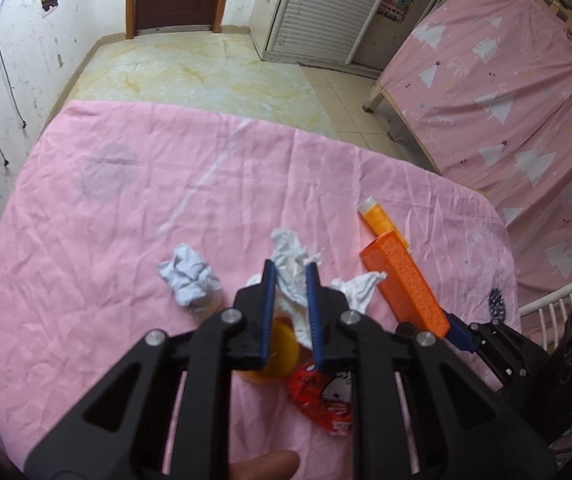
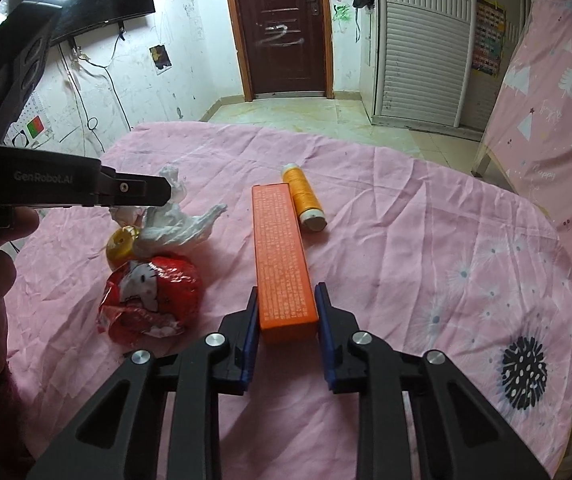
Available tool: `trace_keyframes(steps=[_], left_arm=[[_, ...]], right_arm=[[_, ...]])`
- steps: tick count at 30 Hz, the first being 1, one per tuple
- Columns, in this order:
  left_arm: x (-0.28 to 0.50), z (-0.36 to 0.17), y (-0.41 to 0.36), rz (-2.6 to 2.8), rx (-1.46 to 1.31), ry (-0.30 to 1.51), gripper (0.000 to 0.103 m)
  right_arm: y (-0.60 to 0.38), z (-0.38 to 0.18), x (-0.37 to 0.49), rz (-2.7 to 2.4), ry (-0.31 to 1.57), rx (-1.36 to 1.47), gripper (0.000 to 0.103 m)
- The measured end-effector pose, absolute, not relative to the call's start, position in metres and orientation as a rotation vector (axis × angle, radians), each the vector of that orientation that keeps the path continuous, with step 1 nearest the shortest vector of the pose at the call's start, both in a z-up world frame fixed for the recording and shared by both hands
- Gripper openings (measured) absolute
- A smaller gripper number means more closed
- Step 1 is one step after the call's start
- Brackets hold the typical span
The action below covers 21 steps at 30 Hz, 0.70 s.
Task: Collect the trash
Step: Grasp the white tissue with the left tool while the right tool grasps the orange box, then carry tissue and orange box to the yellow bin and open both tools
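Pink sheet (image 2: pixel 426 216) covers the table, trash clustered near its middle: long orange box (image 2: pixel 283 256) lying flat, stiff and light, best pinched across its narrow sides at the near end; left of it a crumpled white tissue (image 1: pixel 292 276), soft, weightless, grab anywhere. Right gripper (image 2: pixel 286 320) is closed on the box's near end, pads on both sides. Left gripper (image 1: pixel 292 304) is clamped on the tissue wad, fingers nearly together.

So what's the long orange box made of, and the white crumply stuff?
The orange box looks like matte cardboard: sharp folded edges, flat faces covered in small printed text. The white stuff seems to be soft tissue paper, judging by its torn, wispy, crumpled folds; thin cloth can't be ruled out.
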<state>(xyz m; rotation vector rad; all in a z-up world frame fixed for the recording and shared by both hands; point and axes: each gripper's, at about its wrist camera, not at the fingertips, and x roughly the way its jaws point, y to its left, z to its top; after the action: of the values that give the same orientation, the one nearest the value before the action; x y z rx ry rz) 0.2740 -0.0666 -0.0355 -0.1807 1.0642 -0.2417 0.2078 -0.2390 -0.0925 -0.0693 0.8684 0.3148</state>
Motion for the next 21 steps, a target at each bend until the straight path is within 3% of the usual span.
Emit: trace_keyframes(steps=[4, 8, 21], left_arm=[[0.271, -0.036, -0.074, -0.231, -0.129, 1.056, 0.014], [0.269, -0.035, -0.078, -0.230, -0.122, 1.037, 0.004], [0.250, -0.007, -0.083, -0.249, -0.131, 0.943, 0.003]], right_arm=[[-0.240, -0.091, 0.202, 0.314, 0.860, -0.064, 0.018], [-0.243, -0.086, 0.196, 0.309, 0.840, -0.047, 0.018], [-0.258, -0.060, 0.173, 0.315, 0.752, 0.008, 0.018]])
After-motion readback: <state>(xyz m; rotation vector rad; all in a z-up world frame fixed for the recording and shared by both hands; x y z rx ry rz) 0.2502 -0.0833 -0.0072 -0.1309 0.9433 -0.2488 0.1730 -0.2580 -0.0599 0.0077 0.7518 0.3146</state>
